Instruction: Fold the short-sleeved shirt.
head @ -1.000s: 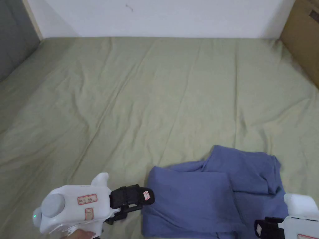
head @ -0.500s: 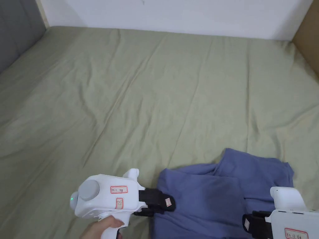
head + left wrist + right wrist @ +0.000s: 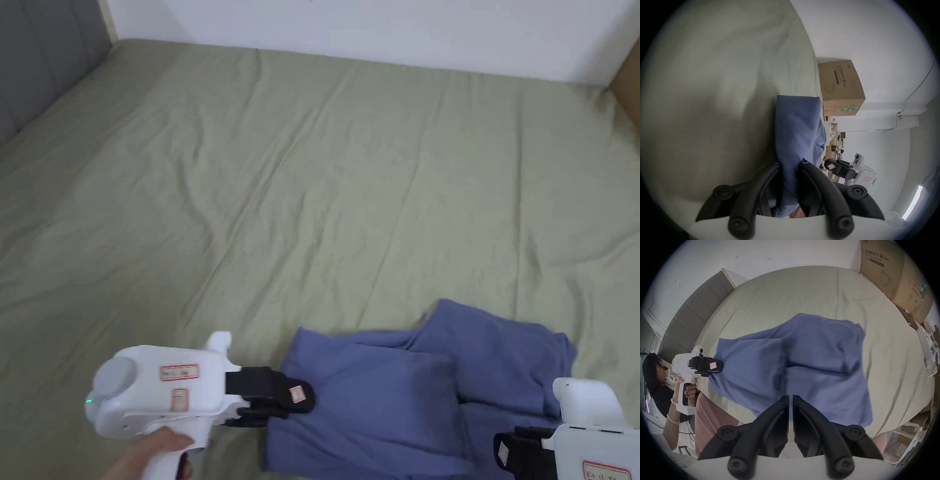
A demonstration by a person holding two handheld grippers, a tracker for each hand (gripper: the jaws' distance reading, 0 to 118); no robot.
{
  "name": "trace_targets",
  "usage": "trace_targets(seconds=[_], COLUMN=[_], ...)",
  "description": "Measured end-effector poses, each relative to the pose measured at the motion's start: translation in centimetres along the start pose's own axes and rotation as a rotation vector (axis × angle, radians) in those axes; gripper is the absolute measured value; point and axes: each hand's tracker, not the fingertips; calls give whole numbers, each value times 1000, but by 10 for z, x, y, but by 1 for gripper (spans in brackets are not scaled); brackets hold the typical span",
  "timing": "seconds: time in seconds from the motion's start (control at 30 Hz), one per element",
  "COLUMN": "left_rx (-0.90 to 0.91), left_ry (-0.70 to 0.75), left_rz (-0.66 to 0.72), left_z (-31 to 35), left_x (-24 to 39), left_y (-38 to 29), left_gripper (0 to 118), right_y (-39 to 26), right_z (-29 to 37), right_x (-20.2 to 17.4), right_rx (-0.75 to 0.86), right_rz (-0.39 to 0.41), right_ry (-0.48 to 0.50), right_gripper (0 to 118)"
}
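A blue short-sleeved shirt [image 3: 387, 400] lies partly folded in layers near the front edge of the bed, also seen as blue cloth [image 3: 818, 345] in the right gripper view. My left gripper [image 3: 303, 397] is at the shirt's left edge, and in the left gripper view its jaws [image 3: 791, 162] are shut on a fold of the shirt [image 3: 795, 129]. From the right gripper view the left gripper [image 3: 720, 367] meets that same edge. My right gripper [image 3: 503, 453] hovers at the shirt's near right part; its jaws [image 3: 791, 396] stand shut with nothing seen between them.
The olive-green bed sheet [image 3: 312, 187] stretches wrinkled to the white wall. A grey headboard [image 3: 37, 69] bounds the left side and a big cardboard box [image 3: 893, 272] stands at the right. A person [image 3: 654, 369] holds the left gripper. Clutter lies beyond the bed's right edge.
The left gripper went in onto the shirt's left edge, took hold, and drew that edge a little leftward. The head camera shifted too. The right gripper stayed at the near right.
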Motion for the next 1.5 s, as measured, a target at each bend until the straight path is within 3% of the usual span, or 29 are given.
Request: trace_targets(seconds=[0.23, 0.4, 0.57, 0.7, 0.87, 1.03, 1.07, 1.17, 1.2, 1.3, 1.47, 1.5], left_rx=[108, 143, 162, 171, 104, -42, -77, -195, -225, -232, -113, -74], left_ry=[201, 251, 429, 310, 328, 327, 341, 335, 354, 379, 356, 357], left_rz=[17, 12, -25, -68, -245, -373, -376, -444, -448, -394, -329, -326], left_z=[98, 117, 97, 74, 16, -74, -95, -143, -153, -153, -97, -84], left_x=[-13, 16, 82, 140, 215, 241, 241, 227, 221, 208, 202, 200], left_y=[2, -6, -6, -6, -12, -19, -21, -28, -30, -31, -15, -14], left_gripper=[13, 13, 13, 13, 13, 13, 18, 78, 86, 85, 84, 75], right_y=[-8, -14, -20, -25, -33, -47, -51, -62, -66, -76, -83, -83], right_z=[-2, -5, -3, 4, 12, 18, 19, 23, 24, 29, 26, 24], right_x=[-2, 4, 13, 25, 52, 84, 90, 106, 111, 122, 132, 132], right_rx=[-9, -18, -19, -4, 17, 32, 33, 29, 27, 26, 12, 11], right_rz=[2, -24, -48, -79, -125, -228, -248, -297, -310, -343, -379, -381], right_ry=[18, 28, 39, 52, 39, 23, 20, 6, 0, -14, -35, -38], right_gripper=[5, 5, 5, 5, 5, 5, 5, 5, 5, 5, 5, 5])
